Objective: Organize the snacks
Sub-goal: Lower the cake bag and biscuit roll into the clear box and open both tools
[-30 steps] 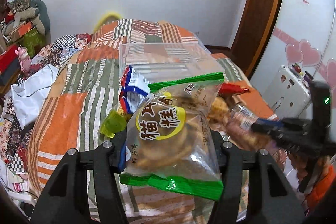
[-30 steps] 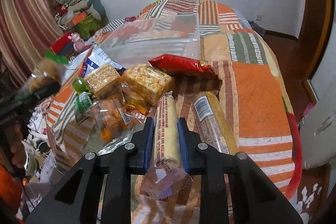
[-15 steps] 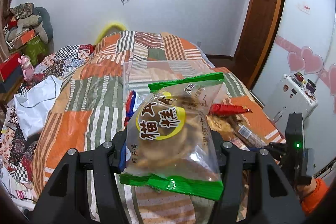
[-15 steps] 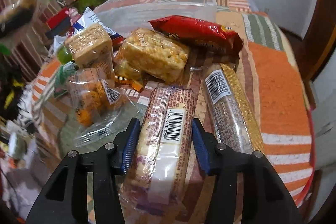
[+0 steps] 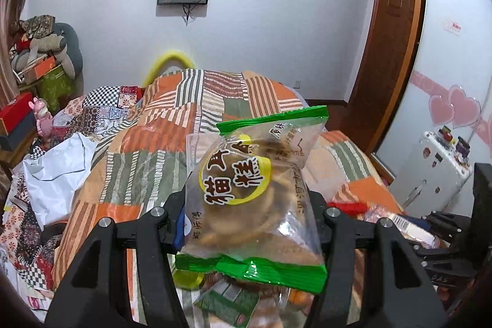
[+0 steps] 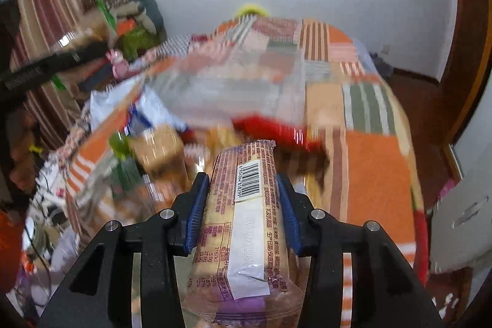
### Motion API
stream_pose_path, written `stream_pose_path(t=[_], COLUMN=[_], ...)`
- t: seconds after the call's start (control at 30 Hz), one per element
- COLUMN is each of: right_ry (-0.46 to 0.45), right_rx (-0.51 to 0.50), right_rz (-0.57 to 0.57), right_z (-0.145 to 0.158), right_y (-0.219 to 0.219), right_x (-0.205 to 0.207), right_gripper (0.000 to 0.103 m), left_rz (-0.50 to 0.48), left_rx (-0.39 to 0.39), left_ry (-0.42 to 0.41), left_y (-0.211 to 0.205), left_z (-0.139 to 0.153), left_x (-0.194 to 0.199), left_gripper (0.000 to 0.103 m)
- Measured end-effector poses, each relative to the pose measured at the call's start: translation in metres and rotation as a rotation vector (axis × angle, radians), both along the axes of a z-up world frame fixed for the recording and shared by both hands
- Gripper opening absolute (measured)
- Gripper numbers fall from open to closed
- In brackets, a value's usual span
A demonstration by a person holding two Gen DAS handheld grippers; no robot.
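My left gripper [image 5: 247, 212] is shut on a clear cookie bag with green ends [image 5: 252, 199] and holds it up above the bed. My right gripper [image 6: 243, 199] is shut on a long cracker pack with a barcode [image 6: 243, 223], lifted off the bedspread. A clear plastic bin [image 6: 233, 88] sits on the patchwork bedspread [image 6: 378, 162] beyond the snack pile; it also shows behind the cookie bag in the left wrist view [image 5: 196, 152]. A red snack bag [image 6: 276, 131], a tan cracker block [image 6: 160, 149] and a green jelly cup [image 6: 120, 145] lie below, blurred.
A white plastic bag [image 5: 55, 171] lies at the bed's left side. Boxes and stuffed toys [image 5: 40, 63] pile up in the far left corner. A wooden door frame [image 5: 390, 51] and a small white cabinet [image 5: 436, 174] stand to the right. The right gripper body [image 5: 452, 232] shows at right.
My right gripper has closed on the cracker pack and lifted it off the bed. My left gripper has risen further with the cookie bag.
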State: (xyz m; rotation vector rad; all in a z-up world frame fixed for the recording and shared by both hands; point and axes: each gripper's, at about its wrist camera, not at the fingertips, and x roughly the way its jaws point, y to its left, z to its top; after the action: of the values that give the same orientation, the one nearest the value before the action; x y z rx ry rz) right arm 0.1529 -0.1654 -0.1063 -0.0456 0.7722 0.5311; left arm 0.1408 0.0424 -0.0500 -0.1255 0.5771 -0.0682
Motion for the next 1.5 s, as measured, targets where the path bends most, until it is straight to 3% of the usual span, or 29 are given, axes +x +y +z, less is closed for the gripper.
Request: stream_pose_path(t=[0.2,0.47,0.97,1.17,1.3,1.5], right_ry=[-0.075,-0.085,0.085,0.148,0.183,0.126], right_rx=[0.043,0.08,-0.019,-0.026,-0.024,-0.028], right_rz=[-0.004,-0.013,-0.011,-0.002,-0.001,-0.005], right_z=[0.026,0.034,-0.005,-0.019,-0.023,-0.008], right_y=[0.018,0.044,0.072,0.074,0.073,0.067], right_x=[0.031,0.082,0.158,0.169,0.172,0.163], right_gripper=[0.041,0.041,0.041,0.041,0.041,0.042], left_rz=[0.006,0.025,0.018,0.016,0.022,0.013], left_rx=[-0.014,-0.043,-0.069,-0.054,-0.081,-0.083], left_ry=[0.023,0.096,0.332,0.371,0.388,0.326], left_y=[0.003,0.009,0.003,0.001,0.007,0.014], left_z=[0.001,-0.009,-0.059,-0.072,-0.078,-0.06], left_x=[0.031,0.079,0.152,0.16,0.162,0.149], left_gripper=[0.057,0.057,0.057,0.058,0.065,0.066])
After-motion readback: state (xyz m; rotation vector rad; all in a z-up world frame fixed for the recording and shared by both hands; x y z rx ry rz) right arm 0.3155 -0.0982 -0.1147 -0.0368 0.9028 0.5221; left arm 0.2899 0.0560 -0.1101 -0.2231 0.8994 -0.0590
